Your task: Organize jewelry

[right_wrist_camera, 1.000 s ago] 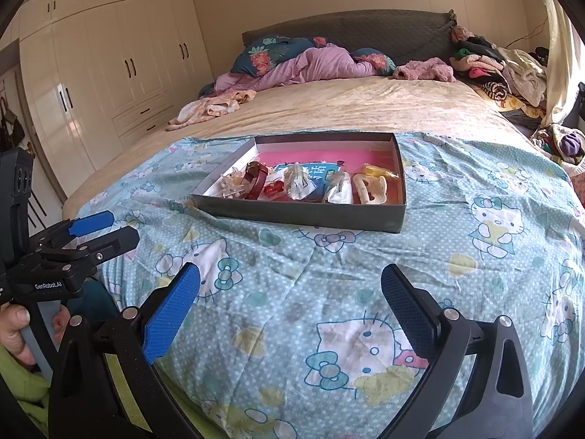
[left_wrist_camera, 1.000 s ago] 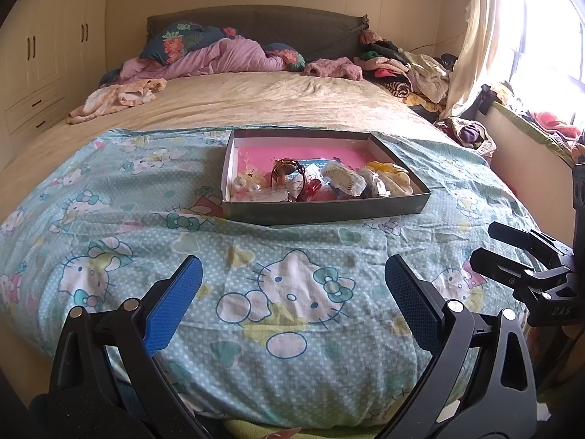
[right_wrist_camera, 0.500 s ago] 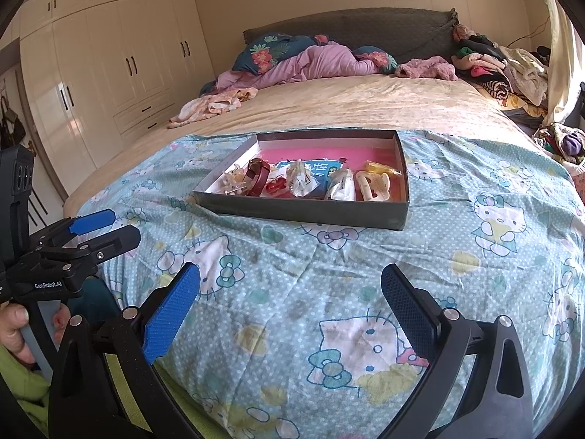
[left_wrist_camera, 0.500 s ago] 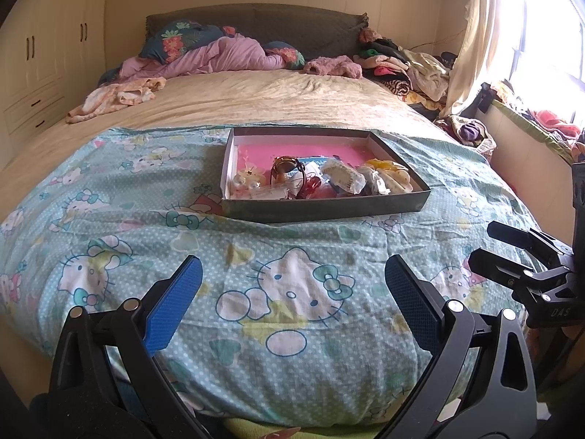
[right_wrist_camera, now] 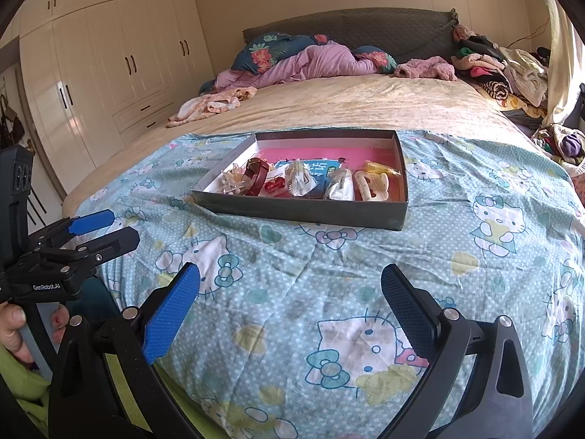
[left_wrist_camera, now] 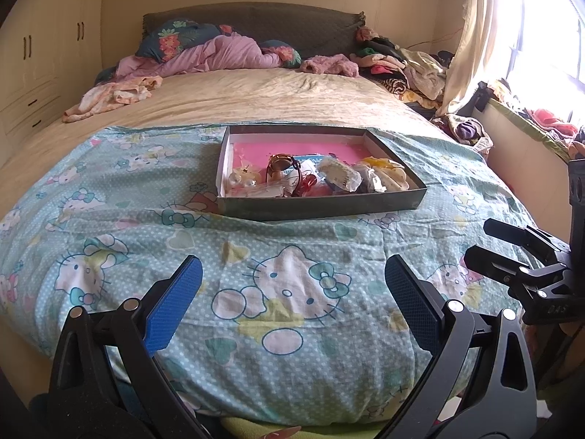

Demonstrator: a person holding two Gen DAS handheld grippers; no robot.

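A shallow grey box [left_wrist_camera: 321, 207] [right_wrist_camera: 303, 211] with a pink floor lies on the cartoon-cat bedspread [left_wrist_camera: 278, 292]. Inside it sit several pieces: a brown leather band [left_wrist_camera: 279, 162] [right_wrist_camera: 256, 177], red pieces [right_wrist_camera: 274, 184], small plastic bags [left_wrist_camera: 338, 175] [right_wrist_camera: 299, 179], a cream hair clip [right_wrist_camera: 371, 184] and clear beads [left_wrist_camera: 243, 179]. My left gripper [left_wrist_camera: 290, 301] is open over the bedspread, well short of the box. My right gripper [right_wrist_camera: 290, 303] is open too, empty, at the bed's near edge. Each gripper shows at the side of the other's view.
Piled clothes [right_wrist_camera: 493, 69] fill the bed's far right corner, pillows and a purple quilt [right_wrist_camera: 314, 62] lie at the headboard. White wardrobes [right_wrist_camera: 109, 73] stand on the left, a bright window [left_wrist_camera: 548, 29] on the right. A hand [right_wrist_camera: 14, 329] holds the left gripper's handle.
Both views have crept a little nearer and lower toward the bed, so the box sits slightly higher in frame. Both grippers stay open and empty.
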